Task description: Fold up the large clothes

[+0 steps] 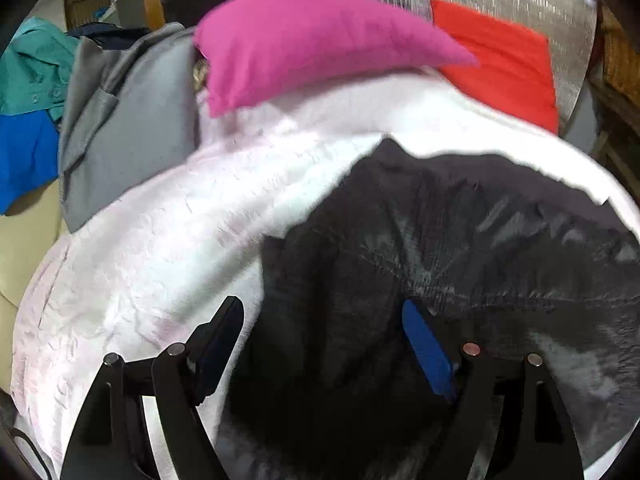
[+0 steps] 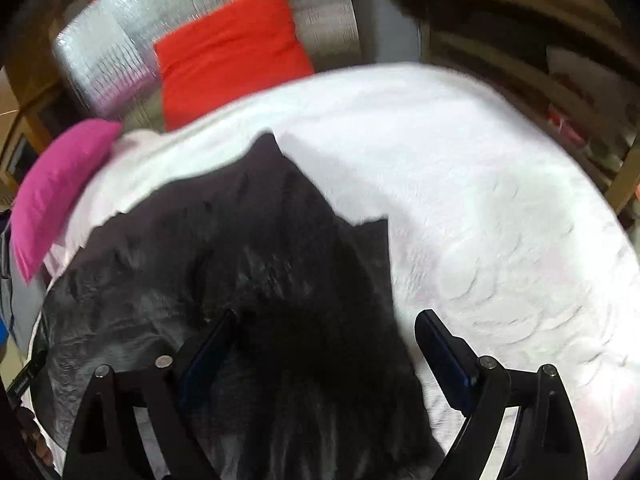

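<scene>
A large black garment [image 1: 460, 248] lies spread on the white bedspread [image 1: 160, 248], creased and partly bunched. My left gripper [image 1: 324, 316] hovers open over the garment's left edge, with its left finger above the white cover and its blue-padded right finger above the black cloth. In the right wrist view the same black garment [image 2: 248, 248] fills the lower left, with one corner pointing toward the pillows. My right gripper [image 2: 326, 328] stands open above the garment's right edge; nothing is pinched between its pads. Both views are blurred by motion.
A pink pillow [image 1: 304, 40] and a red pillow [image 1: 504, 60] lie at the head of the bed against a silver padded panel [image 2: 120, 32]. Grey, teal and blue clothes [image 1: 120, 120] are piled at the left. Wooden furniture [image 2: 540, 60] stands to the right of the bed.
</scene>
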The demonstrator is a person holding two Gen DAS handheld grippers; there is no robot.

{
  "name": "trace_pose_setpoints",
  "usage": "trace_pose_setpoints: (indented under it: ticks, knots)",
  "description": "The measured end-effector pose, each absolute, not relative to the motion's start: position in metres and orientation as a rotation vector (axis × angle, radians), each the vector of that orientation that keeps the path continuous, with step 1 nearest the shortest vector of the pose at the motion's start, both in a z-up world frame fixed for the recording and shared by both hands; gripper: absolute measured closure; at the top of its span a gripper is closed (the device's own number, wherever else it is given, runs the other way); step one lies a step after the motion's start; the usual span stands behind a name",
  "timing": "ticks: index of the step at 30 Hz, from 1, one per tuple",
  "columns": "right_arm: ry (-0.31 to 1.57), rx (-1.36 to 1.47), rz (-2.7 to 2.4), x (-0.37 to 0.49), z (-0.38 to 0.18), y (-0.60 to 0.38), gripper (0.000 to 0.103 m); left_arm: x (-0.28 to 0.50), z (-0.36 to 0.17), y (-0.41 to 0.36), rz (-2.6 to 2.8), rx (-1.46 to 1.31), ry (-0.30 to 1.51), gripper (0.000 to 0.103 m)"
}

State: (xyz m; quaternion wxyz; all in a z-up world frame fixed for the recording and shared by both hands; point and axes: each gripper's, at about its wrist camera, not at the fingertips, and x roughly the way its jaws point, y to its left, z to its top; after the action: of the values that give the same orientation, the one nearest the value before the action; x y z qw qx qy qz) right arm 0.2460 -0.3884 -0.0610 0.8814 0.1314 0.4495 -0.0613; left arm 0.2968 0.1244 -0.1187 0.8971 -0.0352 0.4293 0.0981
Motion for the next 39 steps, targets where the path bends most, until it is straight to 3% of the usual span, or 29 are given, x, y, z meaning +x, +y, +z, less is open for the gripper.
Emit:
trace_pose_setpoints:
  ticks: [12,19,26,30,39]
  knots:
    - [0.768,0.088,-0.018,0.166,-0.026,-0.342,0.011,0.207,-0.102,0.15,0.201,-0.144,0.81,0.02]
    - [0.897,0.103,-0.03,0.177,-0.081,-0.339,0.008,0.216,-0.137,0.155,0.208,-0.166,0.893,0.02]
    - [0.829,0.15,-0.021,0.162,-0.054,-0.346,0.008,0.198,-0.11,0.15,0.22,-0.137,0.819,0.021]
    - [0.926,0.174,-0.076,0.17,-0.073,-0.36,0.008,0.202,-0.125,0.146,0.235,-0.094,0.887,0.021]
    - [0.808,0.183,-0.016,0.129,-0.024,-0.34,0.008,0.172,-0.088,0.119,0.245,-0.045,0.811,0.021]
